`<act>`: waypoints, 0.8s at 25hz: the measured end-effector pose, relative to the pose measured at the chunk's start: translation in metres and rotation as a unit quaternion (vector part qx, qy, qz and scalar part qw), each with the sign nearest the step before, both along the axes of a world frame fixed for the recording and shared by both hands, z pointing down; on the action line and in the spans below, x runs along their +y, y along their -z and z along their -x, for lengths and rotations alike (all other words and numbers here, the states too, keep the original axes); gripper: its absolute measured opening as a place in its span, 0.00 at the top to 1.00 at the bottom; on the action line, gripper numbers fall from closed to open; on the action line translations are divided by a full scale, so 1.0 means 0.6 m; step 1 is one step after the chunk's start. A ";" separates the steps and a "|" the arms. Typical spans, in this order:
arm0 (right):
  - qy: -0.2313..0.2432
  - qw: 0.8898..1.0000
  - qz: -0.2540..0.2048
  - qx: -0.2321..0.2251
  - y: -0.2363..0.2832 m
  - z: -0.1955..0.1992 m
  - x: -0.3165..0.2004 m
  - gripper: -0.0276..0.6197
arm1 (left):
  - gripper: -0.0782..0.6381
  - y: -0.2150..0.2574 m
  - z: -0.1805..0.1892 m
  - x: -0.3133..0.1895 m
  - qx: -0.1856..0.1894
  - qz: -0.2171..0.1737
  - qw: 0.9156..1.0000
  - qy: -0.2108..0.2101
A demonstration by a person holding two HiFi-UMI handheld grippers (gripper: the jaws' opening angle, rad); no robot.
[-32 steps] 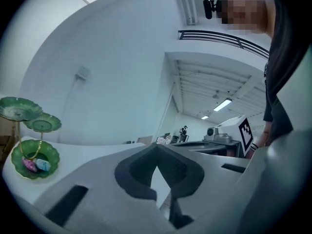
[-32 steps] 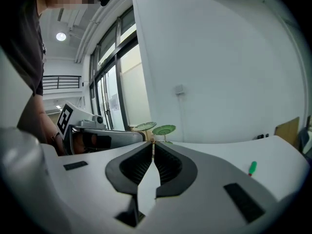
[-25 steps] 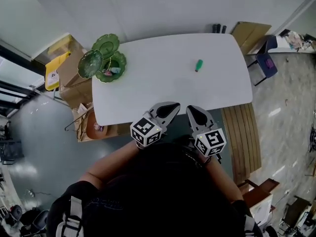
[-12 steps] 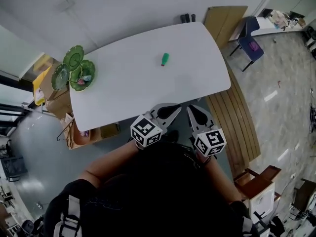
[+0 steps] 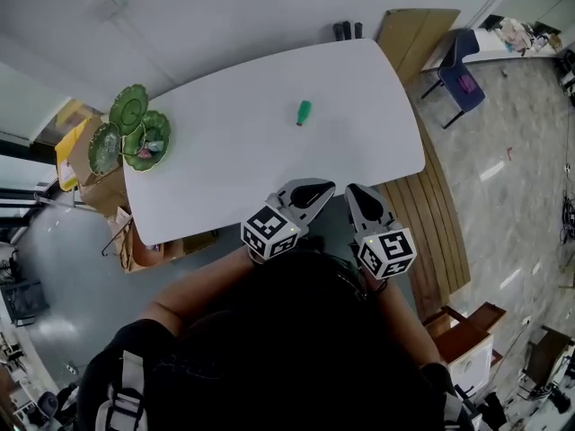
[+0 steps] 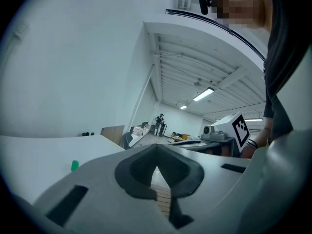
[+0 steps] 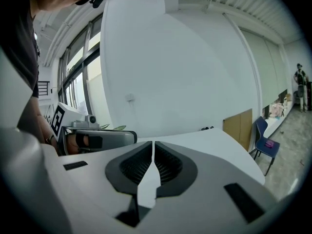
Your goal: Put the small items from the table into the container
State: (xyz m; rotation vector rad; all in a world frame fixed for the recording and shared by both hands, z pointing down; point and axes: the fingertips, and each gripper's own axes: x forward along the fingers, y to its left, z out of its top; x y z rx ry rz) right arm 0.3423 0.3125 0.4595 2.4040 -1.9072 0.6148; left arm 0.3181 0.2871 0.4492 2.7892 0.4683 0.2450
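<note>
A small green item (image 5: 304, 113) lies alone on the white table (image 5: 234, 160), right of its middle; it also shows far off as the green item (image 6: 74, 165) in the left gripper view. The container, a cluster of green leaf-shaped dishes (image 5: 135, 133), stands on the table's left corner with a few small things in it. My left gripper (image 5: 316, 190) and right gripper (image 5: 358, 194) hover side by side at the table's near edge, well short of the green item. Both are shut and empty, as the left gripper (image 6: 156, 147) and the right gripper (image 7: 152, 145) show in their own views.
Cardboard boxes (image 5: 85, 155) crowd the floor by the table's left end. A blue chair (image 5: 460, 83) and a wooden panel (image 5: 409, 30) stand beyond the right end. Wooden boards (image 5: 445, 232) lie on the floor at the right. Two dark objects (image 5: 346, 30) sit past the far edge.
The table has shifted left and then a little nearer in the head view as the person stepped up to it. Both grippers now reach its near edge, still shut.
</note>
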 end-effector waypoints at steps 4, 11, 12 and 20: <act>0.002 1.000 0.004 0.002 0.006 -0.029 -0.063 0.92 | 0.88 0.004 -0.012 -0.069 0.001 0.004 1.000 0.010; 0.029 0.999 0.024 0.020 0.016 -0.063 -0.149 0.92 | 0.88 0.008 -0.009 -0.181 0.008 0.022 0.998 0.061; 0.034 0.999 0.027 0.019 0.016 -0.068 -0.158 0.92 | 0.88 0.006 -0.007 -0.192 0.008 0.025 0.997 0.071; 0.120 0.992 0.041 0.012 0.012 -0.121 -0.239 0.92 | 0.88 -0.011 -0.005 -0.271 -0.002 0.042 0.985 0.166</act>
